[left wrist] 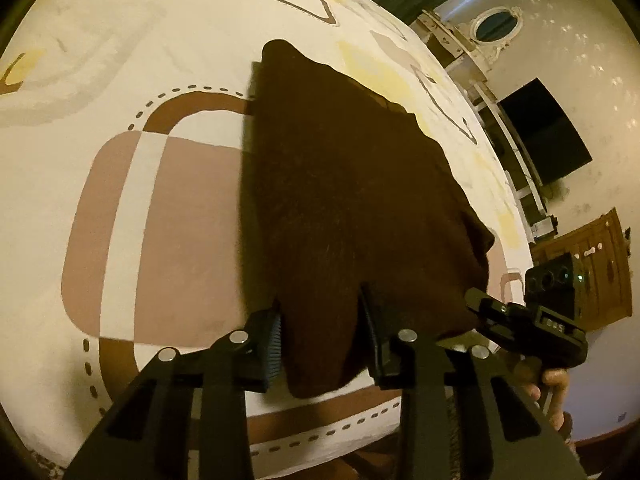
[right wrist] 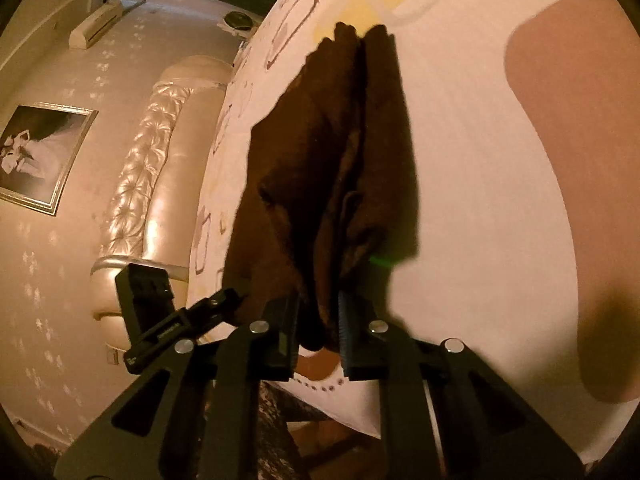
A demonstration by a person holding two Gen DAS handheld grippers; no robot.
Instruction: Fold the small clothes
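Brown garment (left wrist: 352,184) in both clamped grippers

No readable text anywhere.

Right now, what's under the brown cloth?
The brown cloth lies on the patterned bedsheet, whose print runs up to its edges on all sides. Whatever lies directly beneath it is covered. Both the left hand-held gripper and the right hand-held gripper pinch its near edge.

Left claw (left wrist: 320,344) grips the brown garment (left wrist: 340,184).
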